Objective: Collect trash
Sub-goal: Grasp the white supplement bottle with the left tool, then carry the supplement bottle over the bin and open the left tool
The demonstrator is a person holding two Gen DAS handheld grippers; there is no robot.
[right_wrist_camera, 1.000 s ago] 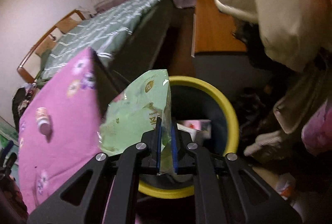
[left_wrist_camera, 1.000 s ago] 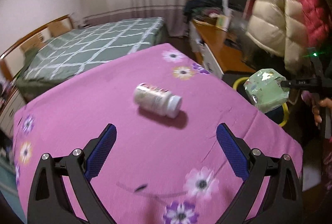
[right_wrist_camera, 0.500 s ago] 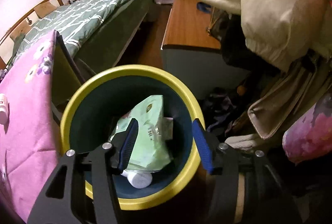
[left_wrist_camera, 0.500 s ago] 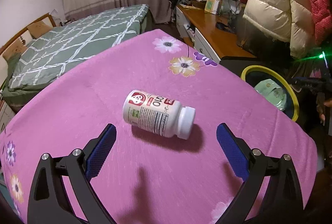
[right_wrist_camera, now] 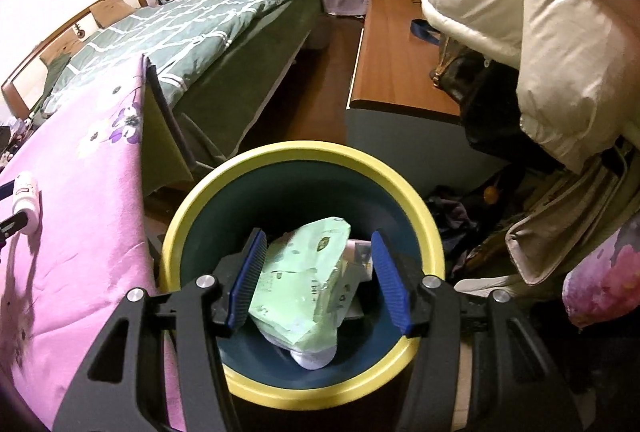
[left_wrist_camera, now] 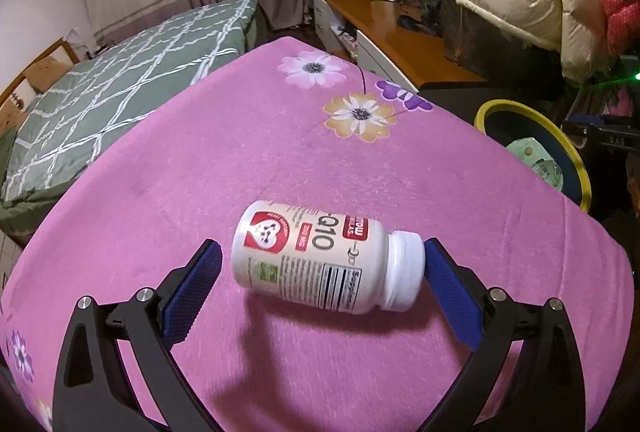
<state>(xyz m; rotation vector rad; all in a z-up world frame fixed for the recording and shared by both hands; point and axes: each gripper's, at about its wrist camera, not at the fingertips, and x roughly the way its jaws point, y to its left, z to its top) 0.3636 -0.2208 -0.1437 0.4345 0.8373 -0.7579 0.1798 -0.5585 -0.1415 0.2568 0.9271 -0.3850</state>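
A white pill bottle [left_wrist_camera: 328, 256] with a white cap lies on its side on the pink flowered cloth [left_wrist_camera: 240, 151]. My left gripper [left_wrist_camera: 320, 250] is open and straddles it lengthwise: the right fingertip is close to the cap, the left one a little off the base. The bottle [right_wrist_camera: 26, 199] also shows at the far left of the right wrist view. My right gripper [right_wrist_camera: 318, 244] hangs open above the yellow-rimmed dark bin [right_wrist_camera: 304, 151]. A pale green packet [right_wrist_camera: 308, 284] lies inside the bin on other trash, free of the pads. The bin [left_wrist_camera: 582, 175] stands off the table's right edge.
A bed with a green checked cover [left_wrist_camera: 120, 79] lies behind the table. A wooden desk [right_wrist_camera: 392, 63] stands beyond the bin, and a cream puffy jacket [right_wrist_camera: 540, 31] hangs over it at right. Clothes and bags [right_wrist_camera: 500, 224] crowd the floor right of the bin.
My right gripper opened and let go of the green packet, which dropped into the bin. My left gripper came forward and down until the bottle lay between its fingers.
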